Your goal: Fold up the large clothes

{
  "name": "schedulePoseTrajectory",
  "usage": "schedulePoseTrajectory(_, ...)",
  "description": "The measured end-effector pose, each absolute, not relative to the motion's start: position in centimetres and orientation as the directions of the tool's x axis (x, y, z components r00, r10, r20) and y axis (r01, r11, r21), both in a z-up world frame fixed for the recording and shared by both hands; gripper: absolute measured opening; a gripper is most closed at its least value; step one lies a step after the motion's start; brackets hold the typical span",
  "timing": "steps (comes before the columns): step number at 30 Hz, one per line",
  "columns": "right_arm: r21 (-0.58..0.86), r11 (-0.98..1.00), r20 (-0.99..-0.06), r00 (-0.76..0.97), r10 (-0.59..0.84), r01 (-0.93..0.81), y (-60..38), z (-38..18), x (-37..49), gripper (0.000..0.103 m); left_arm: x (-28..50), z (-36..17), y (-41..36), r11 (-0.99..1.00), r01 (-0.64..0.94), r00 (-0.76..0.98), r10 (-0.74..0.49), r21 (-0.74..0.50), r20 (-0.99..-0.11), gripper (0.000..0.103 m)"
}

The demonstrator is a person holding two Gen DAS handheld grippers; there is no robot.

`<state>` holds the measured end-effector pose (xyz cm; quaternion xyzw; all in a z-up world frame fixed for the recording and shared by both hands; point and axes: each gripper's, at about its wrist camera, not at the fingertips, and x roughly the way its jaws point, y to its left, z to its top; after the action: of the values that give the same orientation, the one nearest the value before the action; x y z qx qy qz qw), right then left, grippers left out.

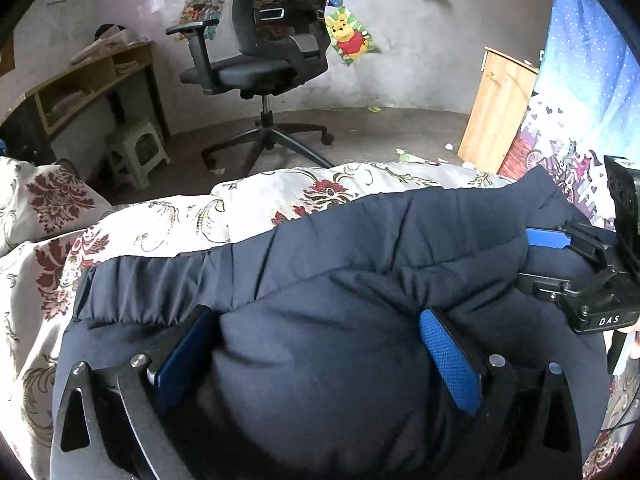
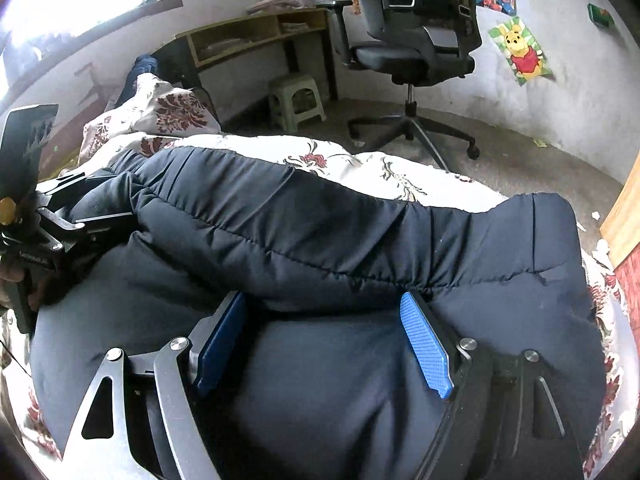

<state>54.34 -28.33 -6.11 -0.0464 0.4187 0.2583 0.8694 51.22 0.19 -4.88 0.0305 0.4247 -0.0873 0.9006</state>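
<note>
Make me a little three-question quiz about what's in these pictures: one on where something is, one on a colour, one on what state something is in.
1. Where does the dark padded jacket lie?
A. on the flowered bedspread
B. on the office chair
C. on the floor

2. What colour are the pads on the right gripper fingers?
A. red
B. blue
C. yellow

3. How do the left gripper fingers stand?
A. pressed together
B. spread apart with jacket bulging between them
C. gripping the plastic stool

Answers: 1 A, the bedspread shows beyond the jacket's far edge. 2 B, both pads are blue. 3 B, a wide mound of jacket fills the gap.
</note>
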Motion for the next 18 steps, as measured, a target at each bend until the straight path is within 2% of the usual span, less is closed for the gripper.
schedulePoseTrajectory(18,0.152,0.858,-0.737,0.522,0.429,-0.491,-28.22,-7.00,54.13,0.076,50.50,-5.82,-0.10,0.983,0.182,0.653,-0.138,-0.023,-0.745,0.103)
